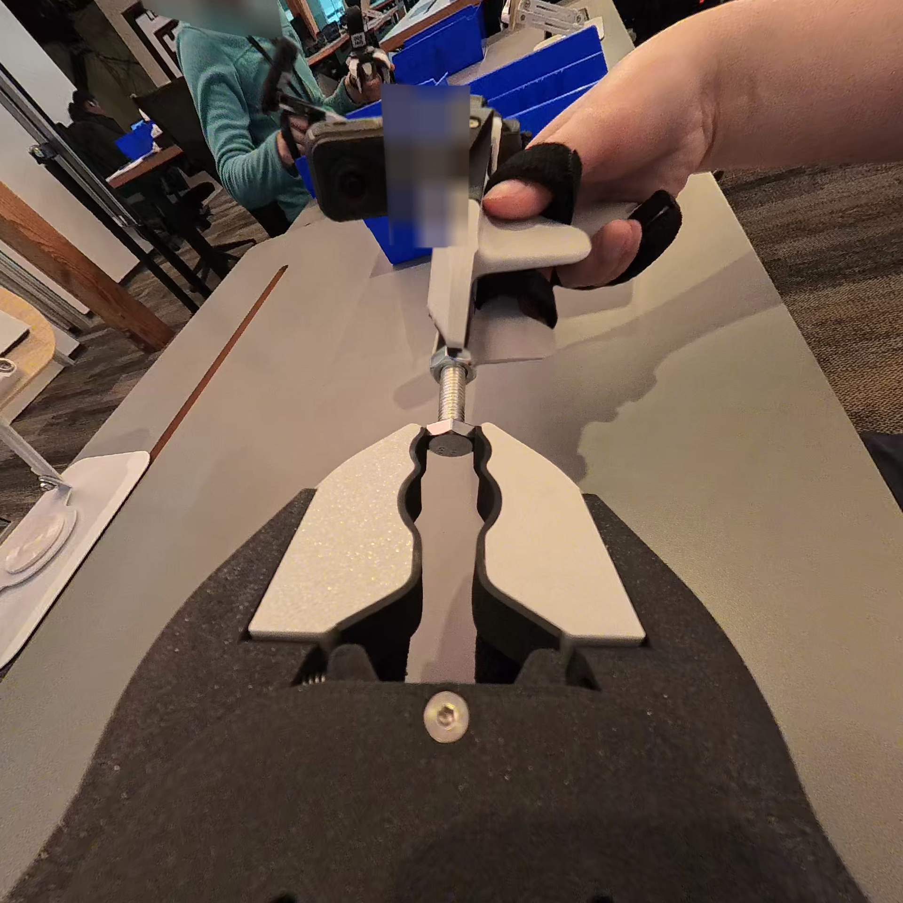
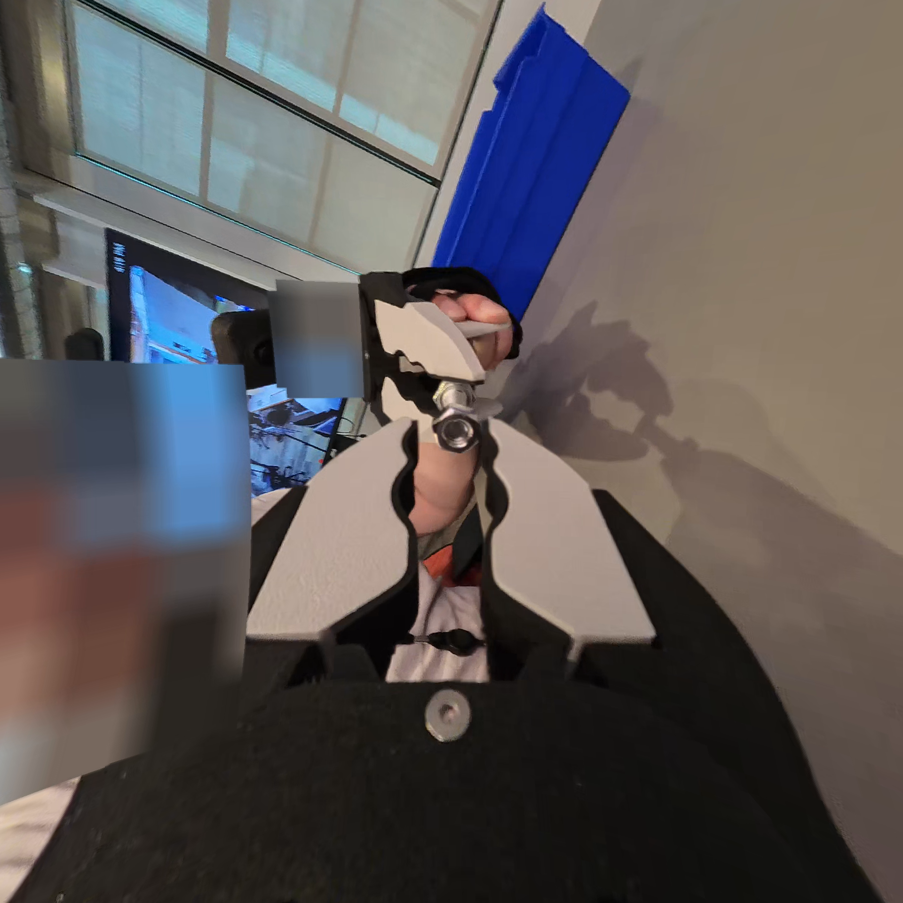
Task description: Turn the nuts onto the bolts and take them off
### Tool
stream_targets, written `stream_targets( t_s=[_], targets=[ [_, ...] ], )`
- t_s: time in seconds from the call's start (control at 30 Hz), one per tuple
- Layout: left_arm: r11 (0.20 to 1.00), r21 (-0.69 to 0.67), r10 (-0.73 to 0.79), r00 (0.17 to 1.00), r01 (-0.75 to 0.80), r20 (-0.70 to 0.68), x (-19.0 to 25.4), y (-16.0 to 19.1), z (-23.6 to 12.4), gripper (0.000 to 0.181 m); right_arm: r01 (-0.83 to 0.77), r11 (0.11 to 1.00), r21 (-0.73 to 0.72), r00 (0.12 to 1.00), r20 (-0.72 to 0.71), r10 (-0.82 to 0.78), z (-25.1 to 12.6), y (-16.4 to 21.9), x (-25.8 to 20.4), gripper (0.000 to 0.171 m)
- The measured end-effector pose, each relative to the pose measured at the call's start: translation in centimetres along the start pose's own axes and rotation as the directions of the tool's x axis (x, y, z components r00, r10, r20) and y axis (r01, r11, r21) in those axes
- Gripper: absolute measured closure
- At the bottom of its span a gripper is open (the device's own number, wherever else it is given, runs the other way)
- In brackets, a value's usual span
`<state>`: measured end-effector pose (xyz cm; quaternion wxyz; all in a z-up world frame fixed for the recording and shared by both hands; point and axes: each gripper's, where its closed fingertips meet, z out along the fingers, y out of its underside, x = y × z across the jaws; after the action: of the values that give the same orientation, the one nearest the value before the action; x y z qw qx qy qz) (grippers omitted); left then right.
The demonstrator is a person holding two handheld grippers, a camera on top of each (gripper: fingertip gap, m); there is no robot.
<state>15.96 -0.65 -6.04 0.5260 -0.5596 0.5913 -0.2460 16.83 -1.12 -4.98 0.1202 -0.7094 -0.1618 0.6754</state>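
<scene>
The left gripper (image 1: 448,430) holds the bolt (image 1: 452,395) by its hexagonal head, which sits pinched between the very tips of the jaws; the threaded shank runs straight out ahead, in the air above the grey desk (image 1: 684,488). At the shank's far end sits a nut (image 1: 452,367), and the right gripper (image 1: 457,349), held by a hand (image 1: 635,161), closes on it from the opposite side. In the right wrist view, the right gripper (image 2: 457,432) has the nut (image 2: 455,432) clamped between its jaw tips, the bolt (image 2: 452,391) leading away to the left gripper (image 2: 430,356). A blue bin (image 1: 537,83) stands toward the desk's far edge.
</scene>
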Motion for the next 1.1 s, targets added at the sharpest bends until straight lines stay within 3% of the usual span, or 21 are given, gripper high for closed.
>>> stream_targets(
  t_s=[0.13,0.23,0.33,0.43,0.63,0.7,0.77,0.87,0.97,1.03,1.1],
  targets=[
    [0.999,0.015,-0.039,0.999,0.039,-0.031,0.2,-0.2,-0.1,0.164,0.102,0.993,-0.059,0.994,-0.024,-0.104,0.1,0.3,-0.1,0.154],
    [0.992,0.03,-0.116,0.987,0.12,-0.114,0.8,-0.5,-0.4,0.164,0.369,0.916,-0.155,0.925,-0.03,-0.378,0.1,0.9,-0.5,0.154],
    [0.978,0.072,-0.179,0.961,0.198,-0.211,1.7,-1.5,-1.0,0.164,0.673,0.707,-0.216,0.725,0.006,-0.689,0.1,1.6,-1.5,0.154],
    [0.967,0.091,-0.206,0.943,0.237,-0.263,2.1,-2.1,-1.4,0.164,0.856,0.457,-0.242,0.473,0.011,-0.881,0.1,1.9,-2.0,0.154],
    [0.942,0.08,-0.279,0.894,0.325,-0.35,2.5,-2.2,-1.8,0.164,0.936,0.144,-0.322,0.144,-0.024,-0.989,0.4,2.1,-2.3,0.154],
    [0.944,0.102,-0.263,0.905,0.312,-0.333,2.3,-2.4,-2.0,0.164,0.943,0.105,-0.314,0.088,-0.068,-0.994,0.5,1.8,-2.6,0.154],
    [0.948,0.126,-0.244,0.919,0.294,-0.31,2.0,-2.7,-2.1,0.164,0.943,0.207,-0.262,0.184,-0.11,-0.977,0.6,1.4,-3.0,0.154],
    [0.956,0.136,-0.222,0.947,0.258,-0.234,1.0,-2.5,-2.0,0.164,0.823,0.549,-0.145,0.527,-0.166,-0.834,0.3,0.2,-3.2,0.126],
    [0.976,0.134,-0.159,0.982,0.171,-0.099,-0.3,-2.0,-1.6,0.164,0.563,0.825,-0.048,0.798,-0.228,-0.558,-0.4,-1.0,-2.2,0.123],
    [0.99,0.115,-0.084,0.996,0.085,-0.014,-0.8,-1.7,-1.2,0.164,0.356,0.935,-0.013,0.911,-0.218,-0.35,-0.6,-1.0,-1.4,0.121],
    [0.995,0.095,-0.04,0.999,0.038,0.024,-0.8,-1.6,-0.9,0.164,0.168,0.986,0.025,0.978,-0.131,-0.163,-0.4,-0.9,-1.5,0.123]
  ],
)
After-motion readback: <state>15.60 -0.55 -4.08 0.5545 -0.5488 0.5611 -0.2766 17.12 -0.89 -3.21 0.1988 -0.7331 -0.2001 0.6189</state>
